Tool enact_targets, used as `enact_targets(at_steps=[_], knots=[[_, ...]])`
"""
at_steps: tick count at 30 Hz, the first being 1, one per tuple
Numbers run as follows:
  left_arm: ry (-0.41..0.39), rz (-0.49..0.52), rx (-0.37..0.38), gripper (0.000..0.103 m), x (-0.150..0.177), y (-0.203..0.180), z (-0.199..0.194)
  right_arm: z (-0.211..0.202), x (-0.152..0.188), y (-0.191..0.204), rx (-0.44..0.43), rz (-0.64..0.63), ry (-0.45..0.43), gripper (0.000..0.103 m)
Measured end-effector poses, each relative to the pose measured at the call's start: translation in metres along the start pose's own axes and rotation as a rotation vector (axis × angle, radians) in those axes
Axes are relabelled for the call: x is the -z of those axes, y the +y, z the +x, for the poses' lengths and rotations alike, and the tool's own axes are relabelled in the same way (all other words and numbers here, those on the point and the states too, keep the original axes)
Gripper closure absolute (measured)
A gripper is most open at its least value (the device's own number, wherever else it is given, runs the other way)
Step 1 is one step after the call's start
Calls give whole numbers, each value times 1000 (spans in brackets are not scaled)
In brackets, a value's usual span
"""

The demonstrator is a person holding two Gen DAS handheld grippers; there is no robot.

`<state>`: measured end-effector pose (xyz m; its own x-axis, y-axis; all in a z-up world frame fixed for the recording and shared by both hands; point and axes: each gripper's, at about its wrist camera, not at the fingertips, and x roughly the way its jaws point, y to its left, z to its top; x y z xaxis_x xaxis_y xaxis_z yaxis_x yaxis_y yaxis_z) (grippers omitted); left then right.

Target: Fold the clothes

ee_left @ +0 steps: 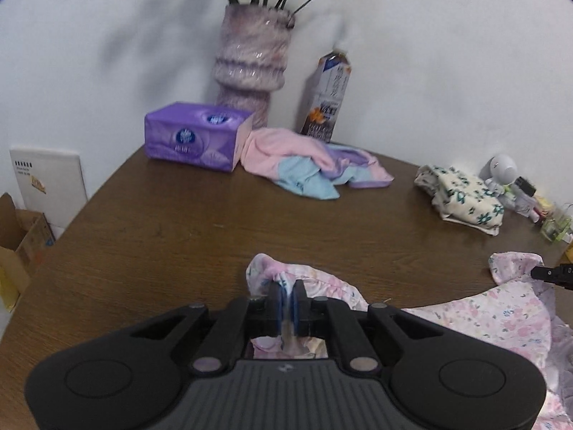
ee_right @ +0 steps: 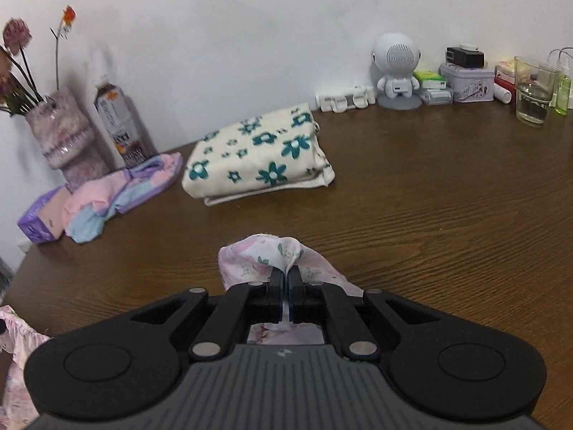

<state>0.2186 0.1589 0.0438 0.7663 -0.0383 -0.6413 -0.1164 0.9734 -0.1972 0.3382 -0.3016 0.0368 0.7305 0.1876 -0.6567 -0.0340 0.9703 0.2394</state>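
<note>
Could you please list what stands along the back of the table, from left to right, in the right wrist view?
Vase → drink carton → folded floral cloth → white robot figure → tin box → glass.

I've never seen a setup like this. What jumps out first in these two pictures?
Each black hand-held gripper, left and right, is clamped on the same pink floral garment at the near edge of the wooden table. Behind, a folded cream cloth with teal flowers lies mid-table, and a purple vase stands by the wall.
</note>
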Motion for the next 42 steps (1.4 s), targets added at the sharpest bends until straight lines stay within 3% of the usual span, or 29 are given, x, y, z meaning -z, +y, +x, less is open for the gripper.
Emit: enact_targets(at_steps=[2,3,7,10,17,20,25,30,34,38,42], knots=[[8,-16,4,87,0,5,6,6,-1,-1,10,1,14,83],[9,-23,10,77,-1,7,8,4,-1,-3,16,7,11,67],[-60,-4,-2,41,4,11,-25,-36,1,-6,-7,-30,-65,59],[-94,40,-21,37,16,11,-59,-79,16,-5,-72,-93,-90,56],[-37,109,23,36,82,16,-116,-150,99,5,-176,-307,-35,56],[-19,123,62,35,104,14,-131,-165,129,4,-241,-311,-13,56],[-5,214,32,35,115,-3,-133,-175,156,16,-345,-334,27,56],[-18,362,45,36,105,-32,-125,-172,152,24,-387,-252,32,56],[-30,486,-47,36,93,-49,-109,-154,133,23,-370,-120,75,56],[-48,415,-24,36,63,-36,-106,-143,120,13,-362,-47,91,56],[14,410,-71,39,42,-28,-77,-128,111,10,-354,5,122,56]])
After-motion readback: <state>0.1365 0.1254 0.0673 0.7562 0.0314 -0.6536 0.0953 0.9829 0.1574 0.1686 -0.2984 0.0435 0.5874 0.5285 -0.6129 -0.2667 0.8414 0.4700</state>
